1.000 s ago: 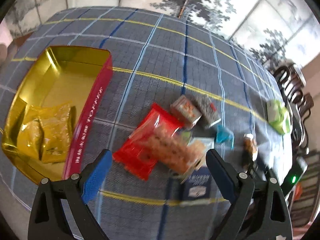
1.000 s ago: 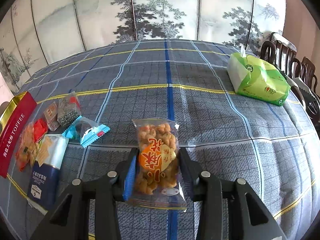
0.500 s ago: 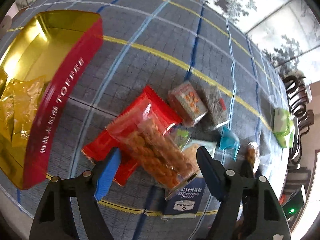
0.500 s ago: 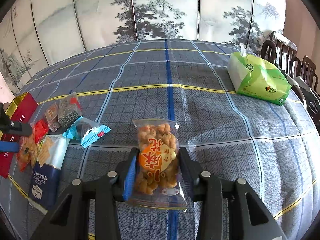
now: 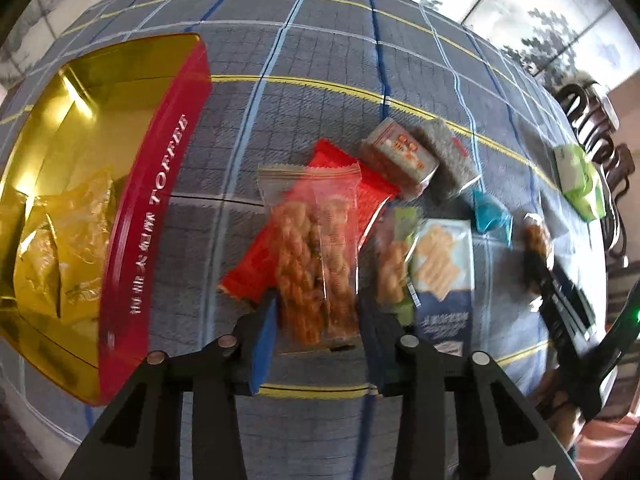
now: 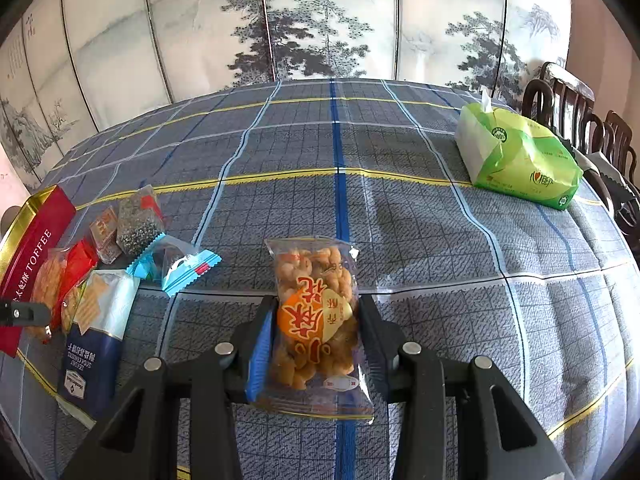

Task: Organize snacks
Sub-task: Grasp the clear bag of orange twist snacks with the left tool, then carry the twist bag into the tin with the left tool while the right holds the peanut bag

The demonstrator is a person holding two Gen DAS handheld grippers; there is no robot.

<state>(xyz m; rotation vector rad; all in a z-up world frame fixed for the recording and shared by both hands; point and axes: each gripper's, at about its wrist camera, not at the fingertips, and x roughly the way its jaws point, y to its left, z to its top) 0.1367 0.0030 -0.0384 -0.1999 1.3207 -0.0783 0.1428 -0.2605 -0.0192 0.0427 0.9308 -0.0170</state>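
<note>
In the left wrist view my left gripper (image 5: 318,332) is closing on a clear bag of twisted fried snacks (image 5: 316,248), and its blue pads meet the bag's sides. That bag lies across a red packet (image 5: 372,192) on the checked cloth. The red toffee tin (image 5: 156,216) stands open to the left, with gold packets (image 5: 64,248) inside. In the right wrist view my right gripper (image 6: 316,332) is shut on a clear peanut bag (image 6: 316,280) that rests on the cloth.
Beside the red packet lie a blue cracker pack (image 6: 96,332), a blue-edged candy (image 6: 180,264), a small brown bar (image 5: 400,156) and a grey seed bag (image 5: 448,160). A green tissue pack (image 6: 520,160) sits far right near wooden chairs (image 6: 576,120). A painted screen stands behind the table.
My left gripper has dropped onto the snack pile and its jaws have narrowed from wide open to the twisted snack bag's sides. The right gripper and its peanut bag have not moved.
</note>
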